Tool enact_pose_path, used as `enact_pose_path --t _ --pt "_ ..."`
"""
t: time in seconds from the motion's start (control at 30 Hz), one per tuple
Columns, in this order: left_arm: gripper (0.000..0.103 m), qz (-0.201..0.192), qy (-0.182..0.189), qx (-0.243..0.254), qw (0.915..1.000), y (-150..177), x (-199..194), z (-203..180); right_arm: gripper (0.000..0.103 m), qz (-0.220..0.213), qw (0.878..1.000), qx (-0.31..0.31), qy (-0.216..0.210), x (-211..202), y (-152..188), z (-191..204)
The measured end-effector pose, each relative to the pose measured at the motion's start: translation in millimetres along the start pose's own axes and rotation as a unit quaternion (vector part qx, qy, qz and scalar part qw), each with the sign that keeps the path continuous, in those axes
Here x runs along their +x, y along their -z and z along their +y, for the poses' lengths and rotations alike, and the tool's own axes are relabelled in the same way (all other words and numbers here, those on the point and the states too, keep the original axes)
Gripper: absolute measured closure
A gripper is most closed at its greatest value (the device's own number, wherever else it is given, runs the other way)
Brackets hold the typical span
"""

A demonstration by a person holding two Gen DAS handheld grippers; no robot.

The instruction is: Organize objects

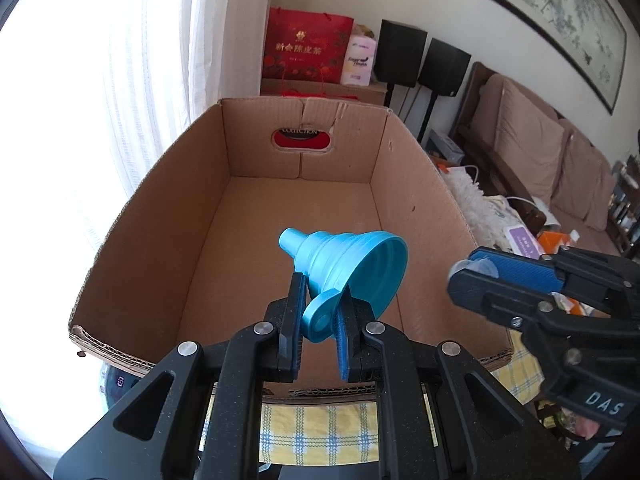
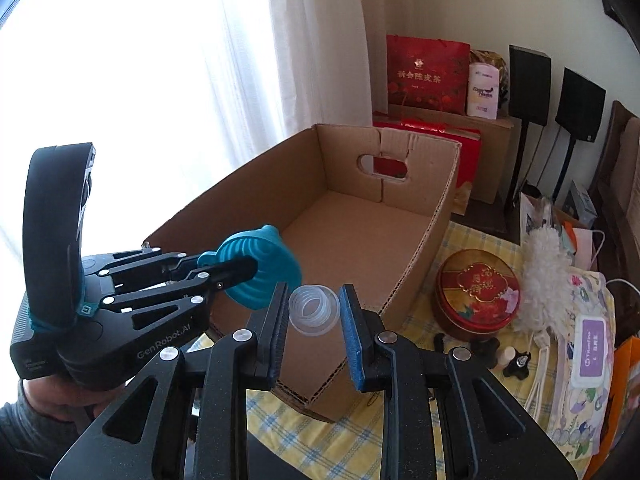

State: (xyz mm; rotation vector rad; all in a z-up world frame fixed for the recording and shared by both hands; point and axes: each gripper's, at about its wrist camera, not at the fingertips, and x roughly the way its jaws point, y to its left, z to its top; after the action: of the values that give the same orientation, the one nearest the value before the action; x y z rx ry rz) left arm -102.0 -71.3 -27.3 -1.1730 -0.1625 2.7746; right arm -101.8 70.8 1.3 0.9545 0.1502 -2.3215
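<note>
My left gripper [image 1: 322, 294] is shut on the hanging tab of a blue collapsible funnel [image 1: 352, 260]. It holds the funnel above the near end of an open cardboard box [image 1: 256, 152], spout pointing away. The box floor is bare. In the right wrist view the left gripper [image 2: 246, 270] and the blue funnel [image 2: 262, 268] hang over the box's [image 2: 436, 216] near left corner. My right gripper [image 2: 315, 298] is shut on a clear ribbed plastic cup [image 2: 314, 310], just right of the funnel and above the box's near rim. From the left wrist view the right gripper [image 1: 468, 270] appears at the box's right wall.
A yellow checked cloth [image 2: 332, 440] covers the table under the box. To the right of the box lie a red round tin [image 2: 478, 294], a white feather duster [image 2: 544, 264], a wipes pack [image 2: 590, 352] and small dark bottles [image 2: 516, 360]. A red gift bag [image 2: 426, 74] and speakers stand behind.
</note>
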Motion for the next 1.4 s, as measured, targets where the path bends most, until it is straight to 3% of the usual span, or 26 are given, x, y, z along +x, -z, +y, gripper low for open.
enact_pose_path --t 0.07,0.13,0.27,0.4,0.53,0.7,0.9,1.07,1.17,1.4 --pt "0.09 0.002 0.004 -0.006 1.0 2.0 0.7 1.9 0.077 0.004 1.0 0.0 -0.003 4.2 1.7 -1.3" --pt "0.08 0.007 0.008 -0.014 0.9998 1.8 1.6 4.8 0.077 0.005 1.0 0.001 -0.001 6.4 2.8 -1.7" --pt "0.071 0.001 0.012 -0.027 0.9996 0.0 -2.9 11.7 0.069 0.0 1.0 0.008 0.001 3.4 2.8 -5.9" --pt "0.049 -0.009 0.022 -0.044 0.9988 -5.1 -11.0 18.7 0.067 -0.01 1.0 0.016 0.004 -7.6 1.0 -11.1" --pt "0.02 -0.026 0.036 -0.053 0.9976 -9.4 -20.6 21.3 0.053 -0.023 0.999 0.027 0.013 -22.5 -0.4 -18.7" --pt "0.002 -0.04 0.041 -0.054 0.9969 -12.2 -27.6 18.5 0.039 -0.032 0.998 0.042 0.032 -39.8 2.5 -31.0" --pt "0.0 -0.034 0.035 -0.045 0.9978 -11.0 -26.5 6.4 0.021 -0.037 0.994 0.055 0.085 -57.0 11.3 -51.7" --pt "0.0 -0.026 0.052 -0.054 0.9968 -8.2 -26.5 -1.5 0.012 -0.038 0.991 0.075 0.108 -66.5 22.3 -68.0" --pt "0.0 -0.035 0.047 -0.049 0.9971 -8.7 -29.2 -9.6 0.001 -0.037 0.989 0.082 0.121 -71.1 28.2 -74.5" --pt "0.0 -0.04 0.053 -0.027 0.9974 -9.7 -34.2 -31.4 0.0 -0.042 0.985 0.084 0.147 -87.3 38.8 -84.0"
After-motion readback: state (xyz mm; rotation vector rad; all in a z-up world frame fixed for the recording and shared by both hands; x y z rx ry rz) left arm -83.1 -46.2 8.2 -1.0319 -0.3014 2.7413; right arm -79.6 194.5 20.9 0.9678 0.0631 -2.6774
